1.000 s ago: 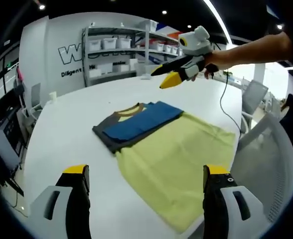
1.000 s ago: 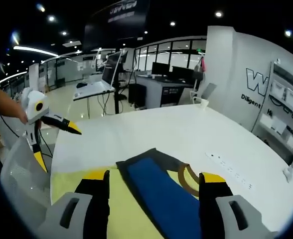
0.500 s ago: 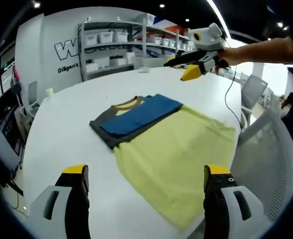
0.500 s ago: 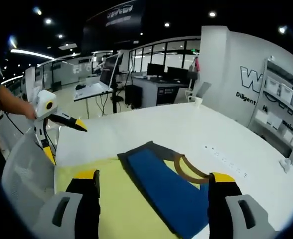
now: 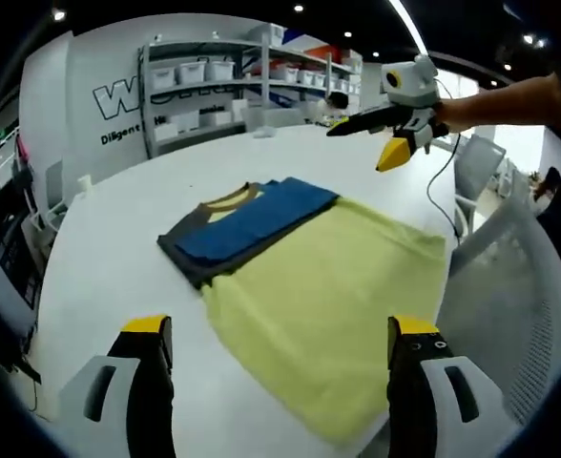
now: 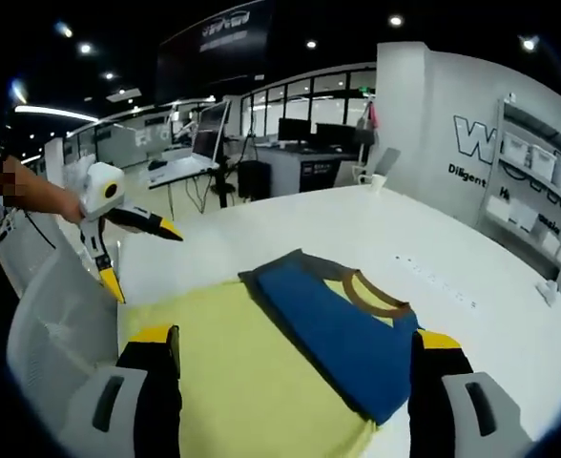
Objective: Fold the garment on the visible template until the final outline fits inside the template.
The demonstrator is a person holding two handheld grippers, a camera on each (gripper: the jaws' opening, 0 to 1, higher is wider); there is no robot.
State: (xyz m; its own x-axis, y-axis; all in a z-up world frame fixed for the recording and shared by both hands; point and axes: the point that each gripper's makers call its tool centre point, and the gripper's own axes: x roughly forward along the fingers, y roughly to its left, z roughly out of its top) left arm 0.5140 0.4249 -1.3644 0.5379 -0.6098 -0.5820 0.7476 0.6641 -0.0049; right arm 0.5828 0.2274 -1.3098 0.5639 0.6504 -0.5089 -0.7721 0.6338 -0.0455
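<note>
A yellow-green T-shirt (image 5: 309, 286) lies flat on the white table (image 5: 99, 239). Its dark grey top part is folded, with a blue sleeve (image 5: 252, 224) laid across it. My left gripper (image 5: 279, 329) is open above the table's near edge, holding nothing. My right gripper (image 5: 364, 143) hovers open in a hand beyond the shirt's far side. In the right gripper view the shirt (image 6: 252, 372) and blue sleeve (image 6: 333, 315) lie below my open right gripper (image 6: 295, 336). My left gripper (image 6: 147, 262) hangs open at the left there.
A mesh chair (image 5: 509, 315) stands by the table edge, seen also as the chair (image 6: 51, 324). A cable (image 5: 433, 196) trails across the table. A power strip (image 6: 438, 277) lies past the shirt. Shelves with bins (image 5: 214, 81) line the wall.
Both cameras have drawn back, so more of the shirt shows. In the left gripper view the right gripper has drifted to the right. The shirt lies as before, and both grippers stay open.
</note>
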